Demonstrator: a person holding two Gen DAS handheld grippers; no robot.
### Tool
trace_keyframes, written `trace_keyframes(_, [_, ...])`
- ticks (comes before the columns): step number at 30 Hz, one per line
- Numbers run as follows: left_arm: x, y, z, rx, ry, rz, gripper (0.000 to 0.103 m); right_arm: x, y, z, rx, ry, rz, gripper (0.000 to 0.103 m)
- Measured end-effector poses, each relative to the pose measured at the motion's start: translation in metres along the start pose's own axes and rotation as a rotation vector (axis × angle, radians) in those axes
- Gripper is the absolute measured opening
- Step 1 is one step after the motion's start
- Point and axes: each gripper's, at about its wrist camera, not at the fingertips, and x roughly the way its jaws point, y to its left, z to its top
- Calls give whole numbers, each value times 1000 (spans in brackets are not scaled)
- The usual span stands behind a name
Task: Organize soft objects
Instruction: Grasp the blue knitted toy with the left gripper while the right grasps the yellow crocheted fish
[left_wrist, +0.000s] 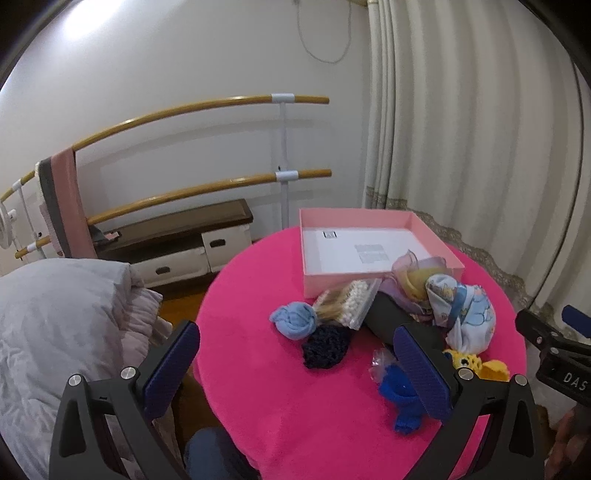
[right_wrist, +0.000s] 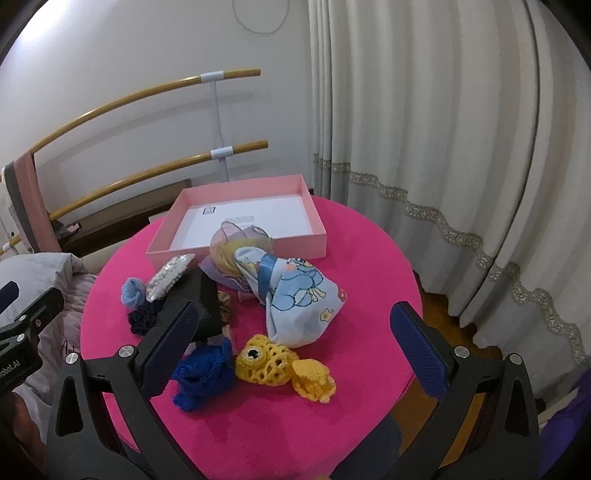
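The round pink table (right_wrist: 351, 258) carries everything, and the open pink box (right_wrist: 236, 221) at its far side serves as landmark. The soft things lie in a heap just in front of the box's near wall: the blue printed cloth bag (right_wrist: 299, 302) largest, then the yellow crocheted fish (right_wrist: 273, 365) and the blue crocheted piece (right_wrist: 203, 376) nearest the person. The right gripper (right_wrist: 295, 354), released and wide apart, frames the fish, whose long axis runs across its fingers. It is likely the nearer hand. The left gripper (left_wrist: 295, 365) is likewise spread and empty, further left of the heap.
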Motion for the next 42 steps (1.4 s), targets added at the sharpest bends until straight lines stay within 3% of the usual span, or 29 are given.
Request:
trace_keyframes(7, [33, -16, -15, 34, 102, -50, 103, 26, -14, -20, 6, 95, -9, 103])
trace_keyframes(28, [115, -81, -44, 112, 249, -181, 103, 76, -33, -41, 15, 231, 69, 101])
trace_keyframes(36, [147, -99, -50, 131, 273, -161, 102, 90, -30, -48, 18, 267, 117, 99])
trace_keyframes(42, [154, -84, -54, 112, 293, -251, 83, 98, -23, -52, 24, 290, 168, 98])
